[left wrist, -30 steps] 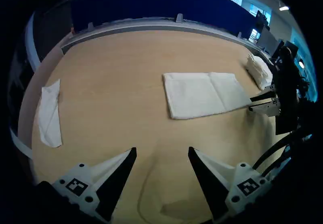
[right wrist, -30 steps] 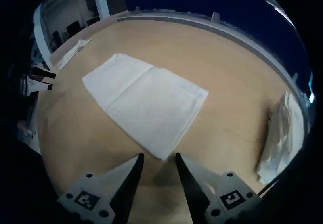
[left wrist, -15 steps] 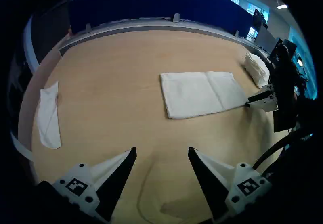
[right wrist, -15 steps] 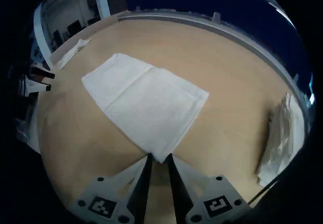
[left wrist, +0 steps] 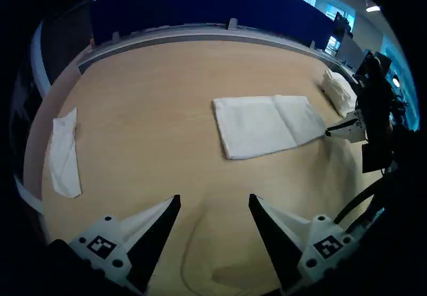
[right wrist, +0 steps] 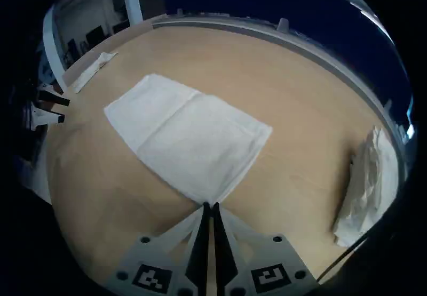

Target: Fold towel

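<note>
Currently your right gripper (right wrist: 208,206) has its fingers pinched almost together on the near corner of the towel (right wrist: 187,136), which lies flat in the middle of the table (right wrist: 299,109). Your left gripper (left wrist: 213,196) is spread wide over the wood, well apart from the towel.

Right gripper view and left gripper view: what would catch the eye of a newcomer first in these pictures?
A white towel lies flat in the middle of the pale wooden table. The right tool is closed on its nearest corner, while the left tool hangs open above bare wood. A heap of white cloth sits at the table's right edge in the right gripper view.
</note>
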